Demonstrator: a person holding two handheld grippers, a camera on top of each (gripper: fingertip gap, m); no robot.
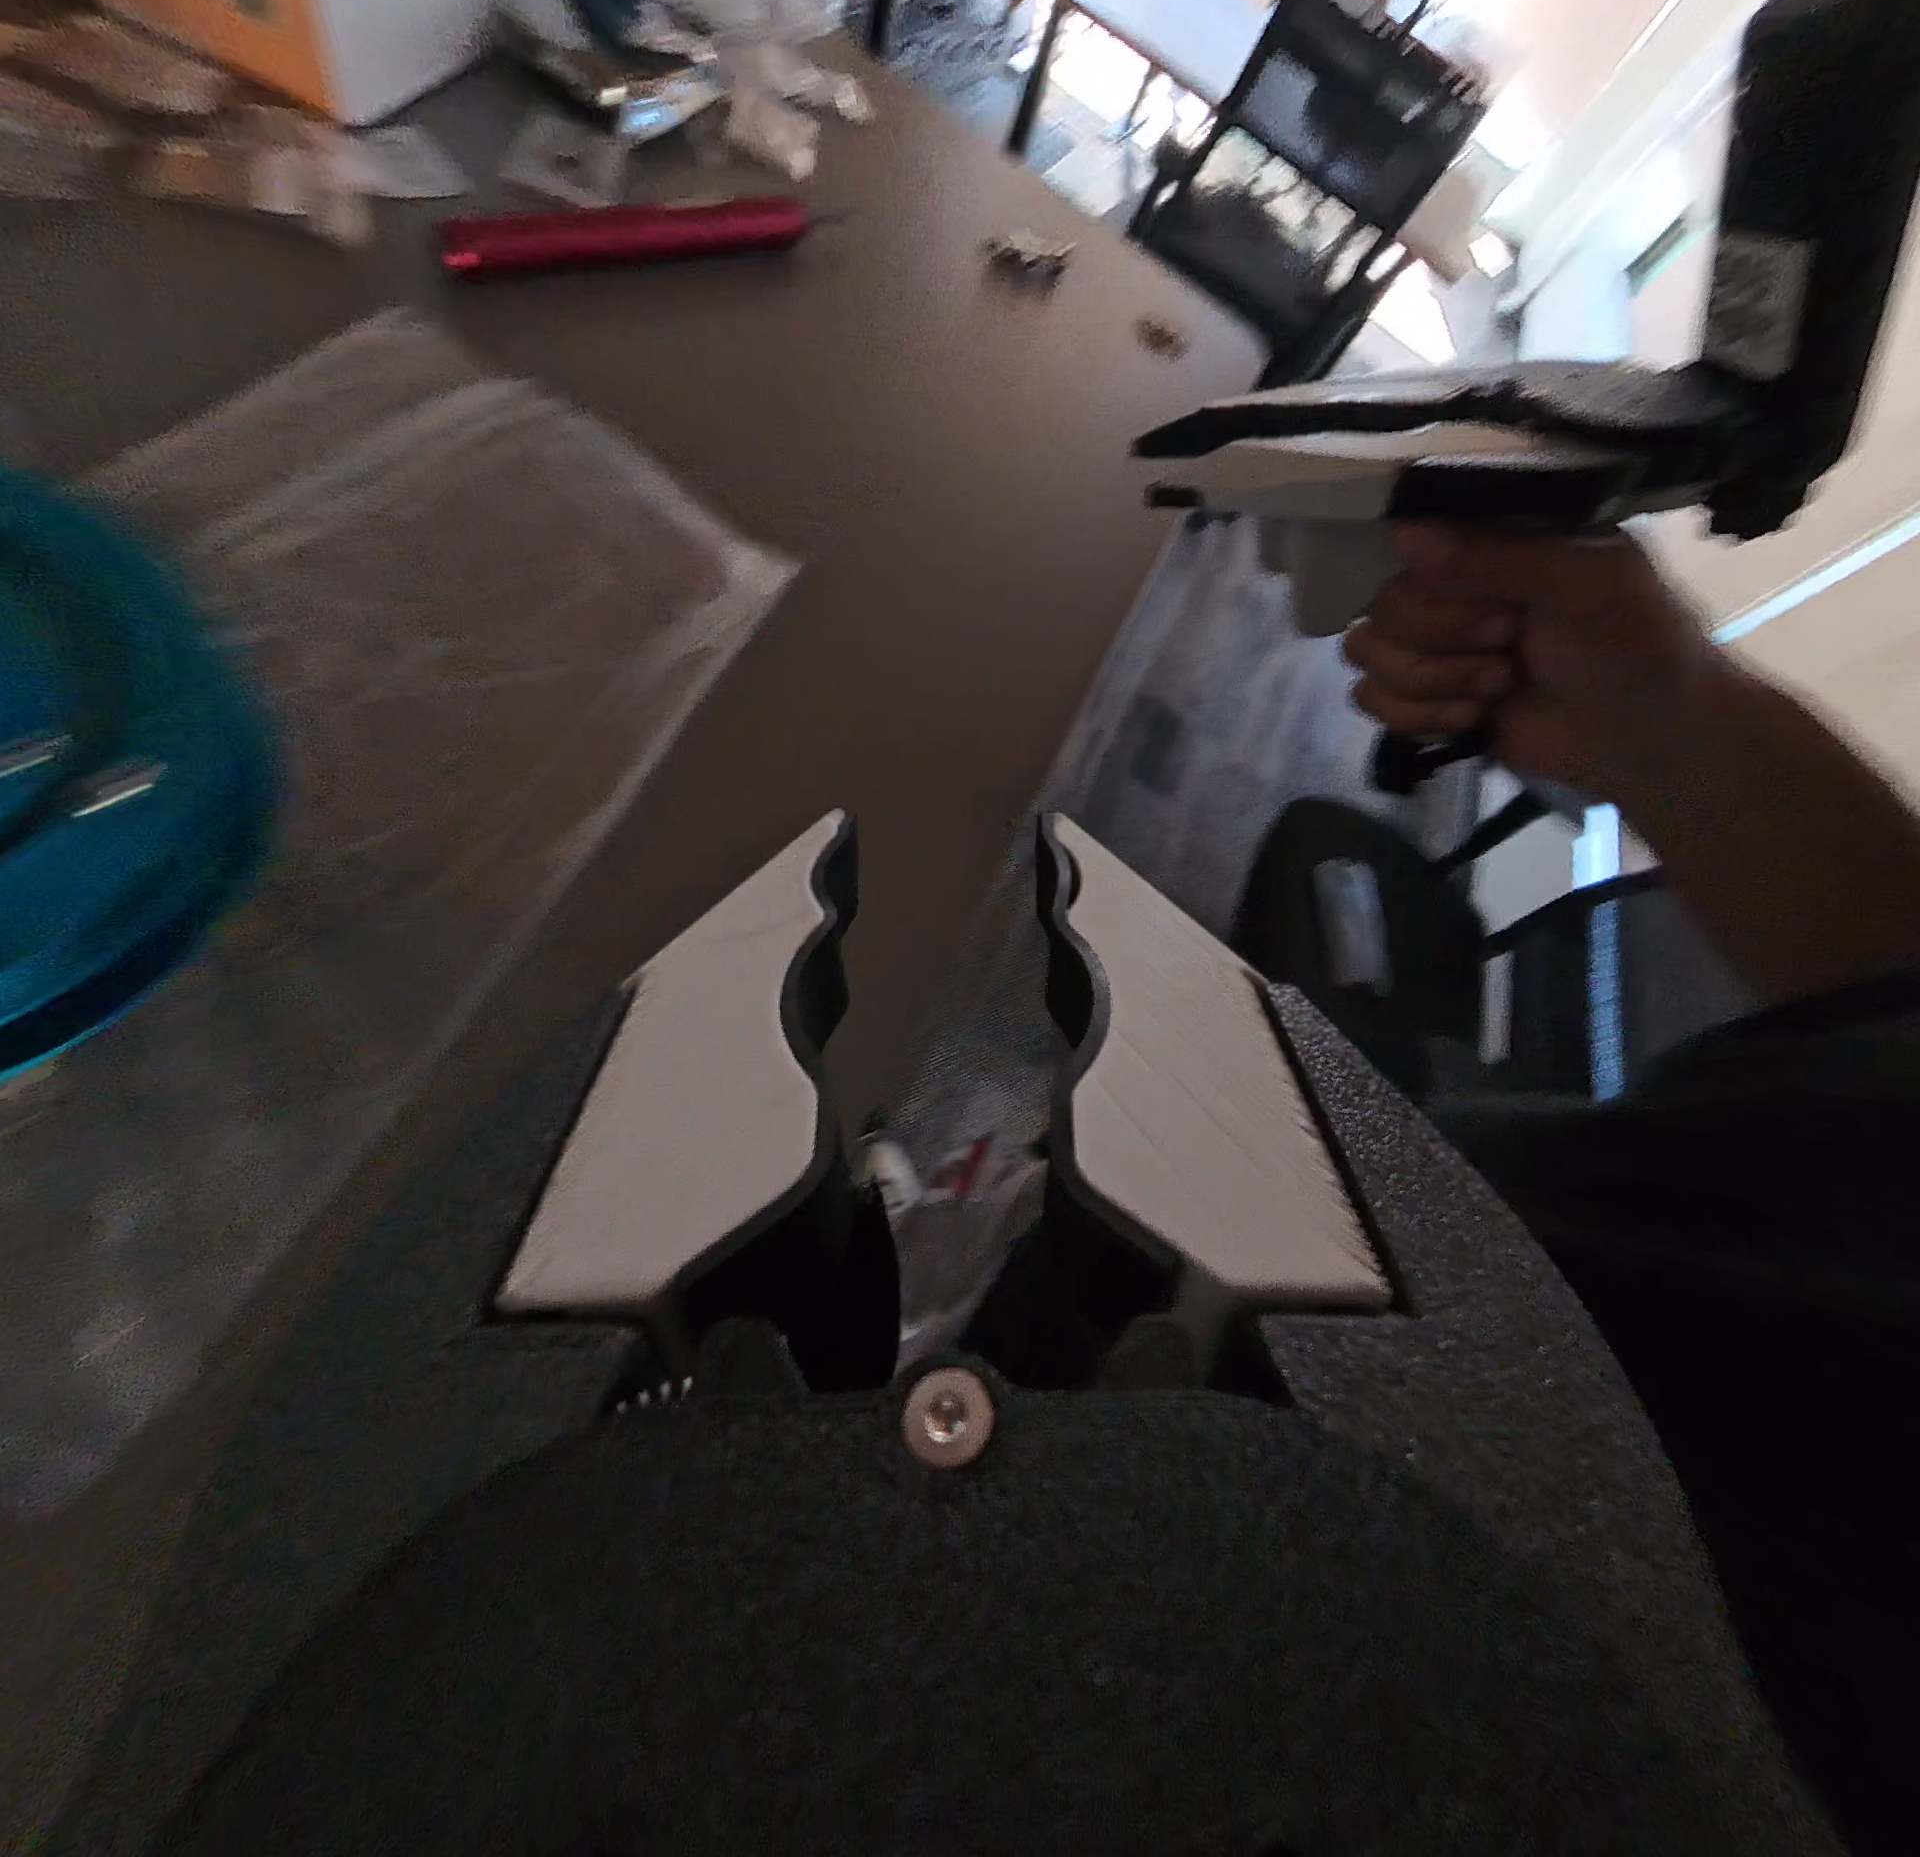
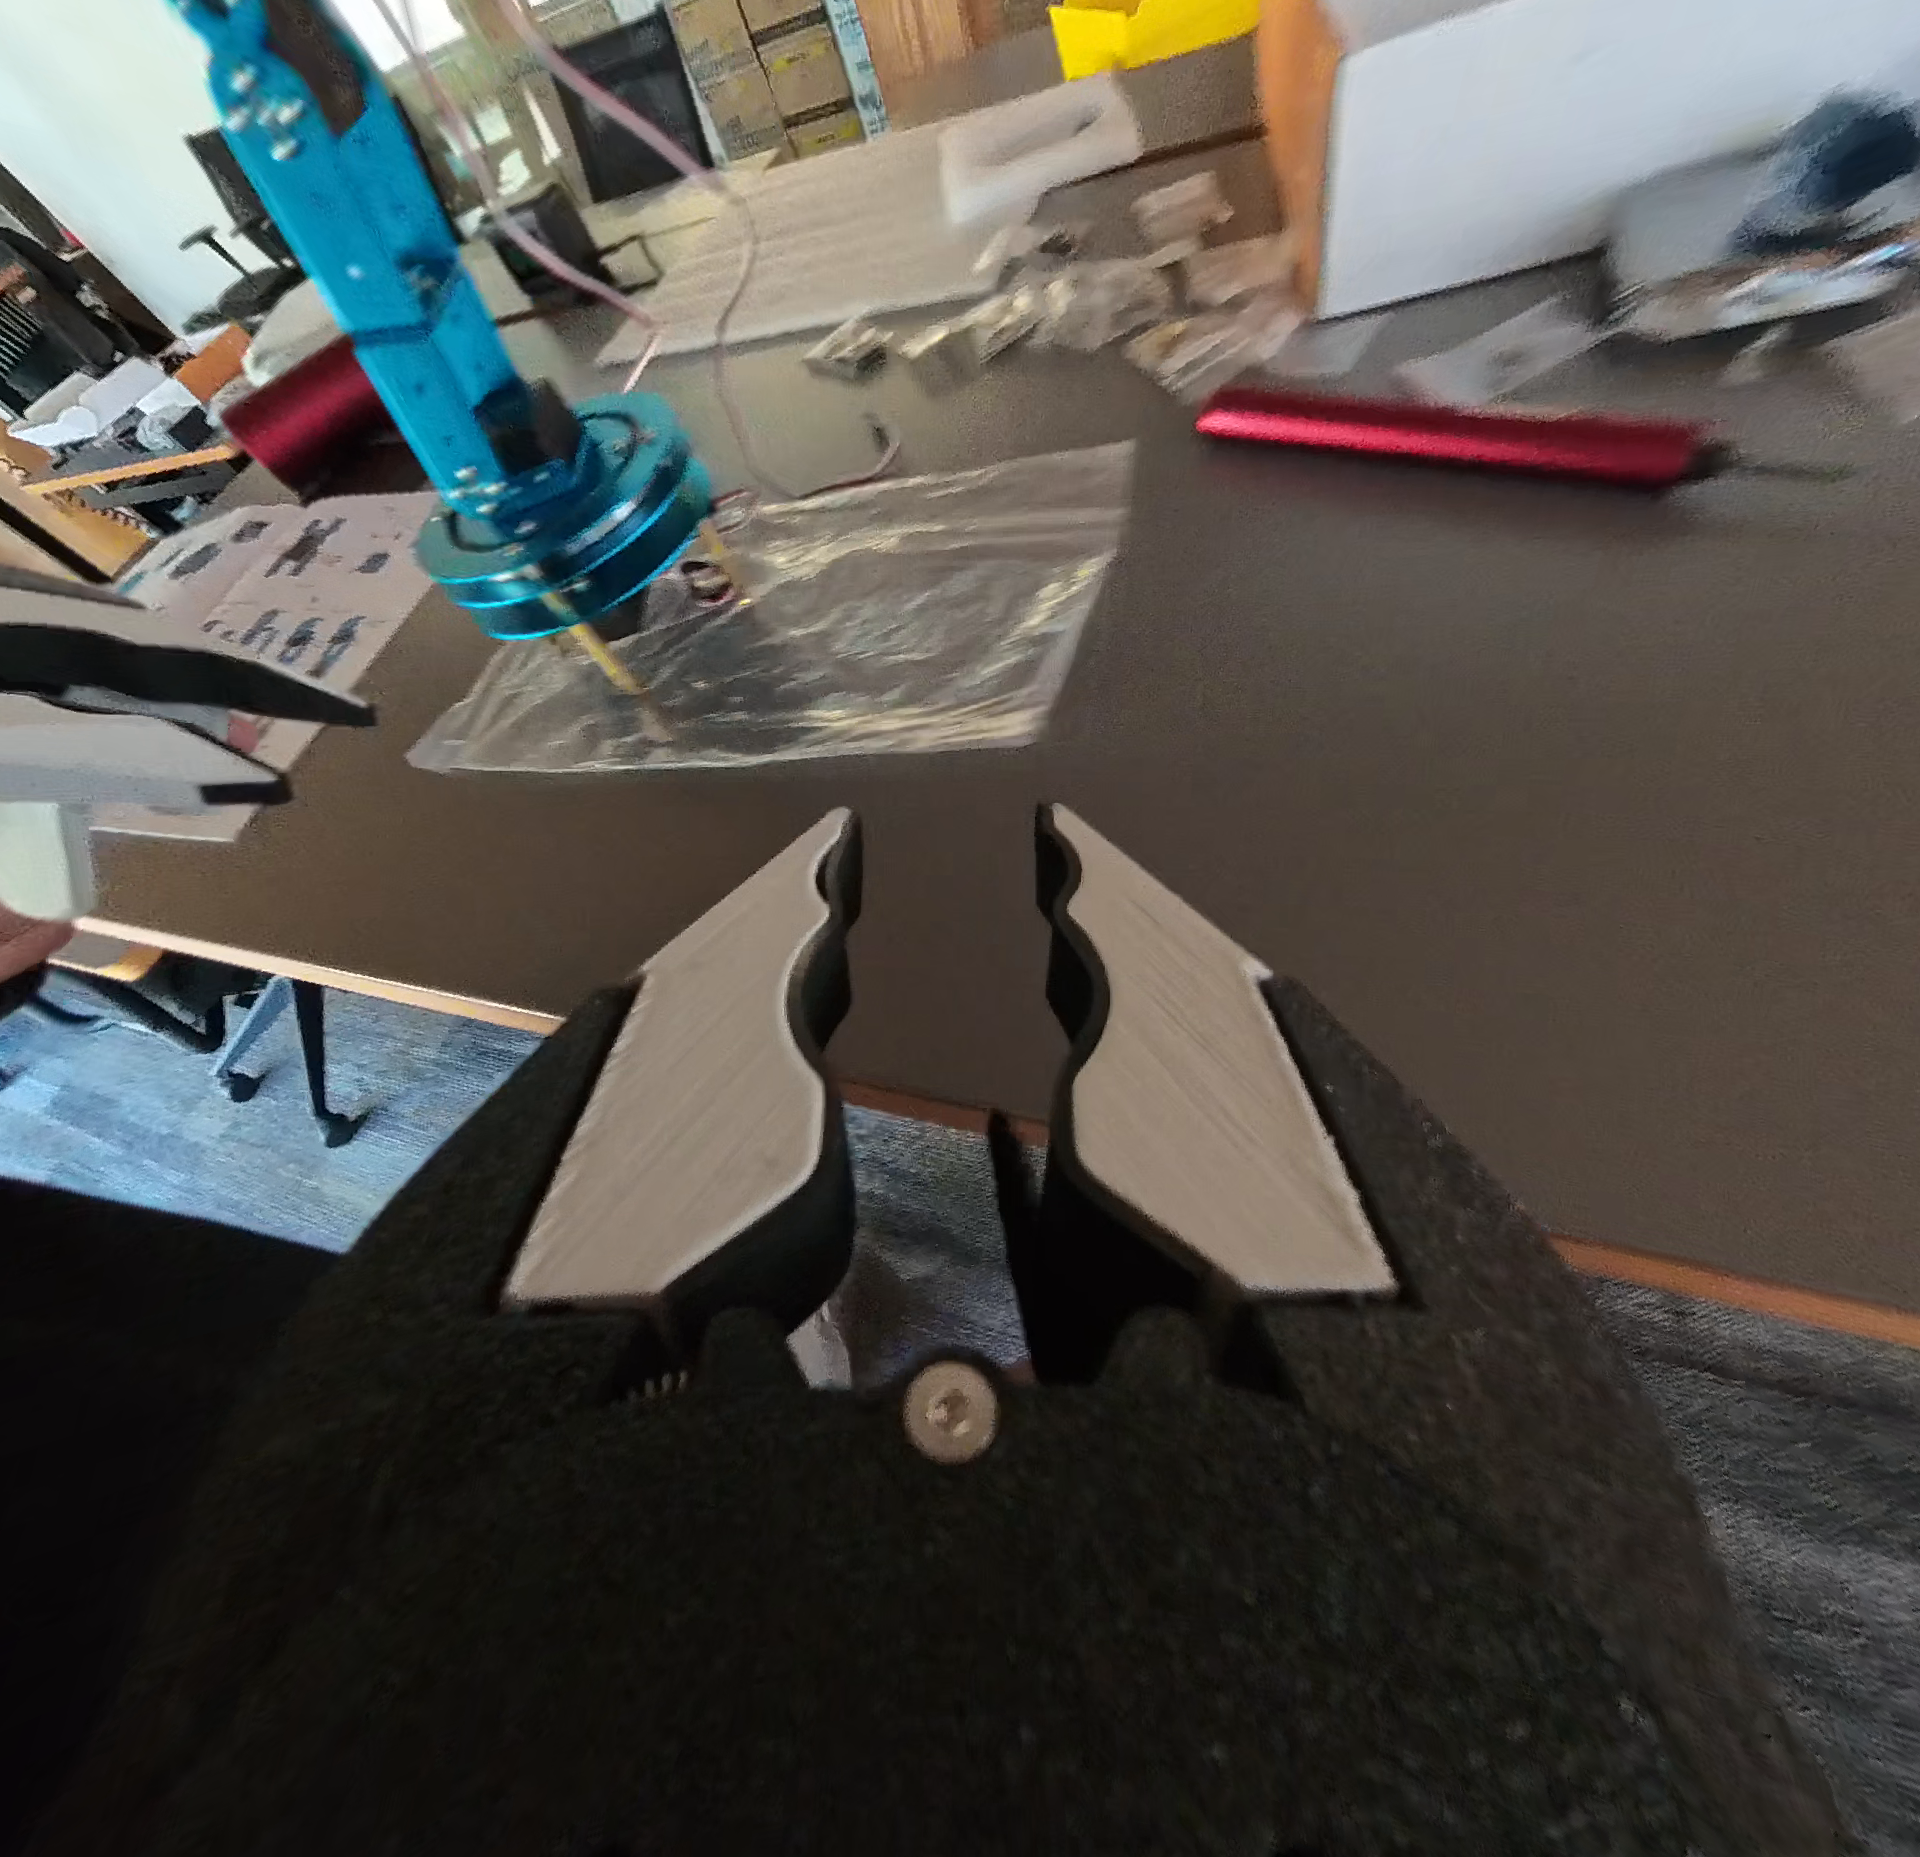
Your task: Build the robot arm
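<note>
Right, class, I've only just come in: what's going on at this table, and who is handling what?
A person holds a two-finger tool in each hand above a dark brown table. Both the left tool and the right tool are open and empty, touching nothing. On the table a blue metal arm with a round base stands on a clear plastic bag. A red metal bar lies farther back, among scattered small packets. The left wrist view is blurred.

printed sheet [image 2: 281, 581] on the surface — small figures, too blurred to read, stacked boxes [image 2: 769, 51] behind — markings illegible
</note>
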